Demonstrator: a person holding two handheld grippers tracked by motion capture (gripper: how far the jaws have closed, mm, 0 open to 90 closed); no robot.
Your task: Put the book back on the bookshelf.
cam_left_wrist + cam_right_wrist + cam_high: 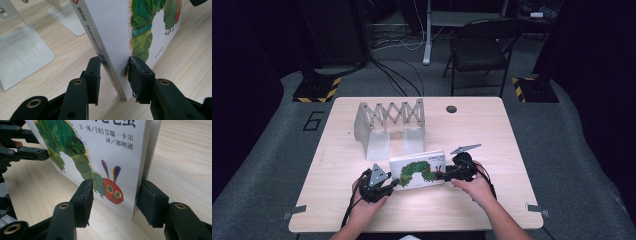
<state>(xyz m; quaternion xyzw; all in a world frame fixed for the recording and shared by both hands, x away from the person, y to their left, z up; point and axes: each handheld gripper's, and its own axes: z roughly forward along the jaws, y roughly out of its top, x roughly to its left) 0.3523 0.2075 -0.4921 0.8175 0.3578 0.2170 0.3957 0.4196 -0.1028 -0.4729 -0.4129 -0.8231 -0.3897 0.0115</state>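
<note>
A pale wooden tabletop [492, 200] sits in a dim room with grey floor, and close to the person's edge of it a white picture book [418, 170] stands on its lower edge, tilted, held between two tools. The left tool [388, 186] straddles the spine end: in the left gripper view one pad [140, 77] presses the cover while the other stands a little off the spine, so the grip looks loose, though the angle makes that hard to judge. The right tool [443, 175] has its jaws apart around the page edge, neither pad quite touching. To do this well, both should close squarely on the book before lifting, keeping it upright and level, then carry it back to the metal expanding bookend rack [389, 125] behind it. The cover shows a green caterpillar [75, 157] with a red head; Chinese print reads "文·图/[美]艾瑞·卡尔" and "译/郑明进". Farther off, a "6" [313, 120] is marked on the floor, beyond it a folding chair [479, 50].
</note>
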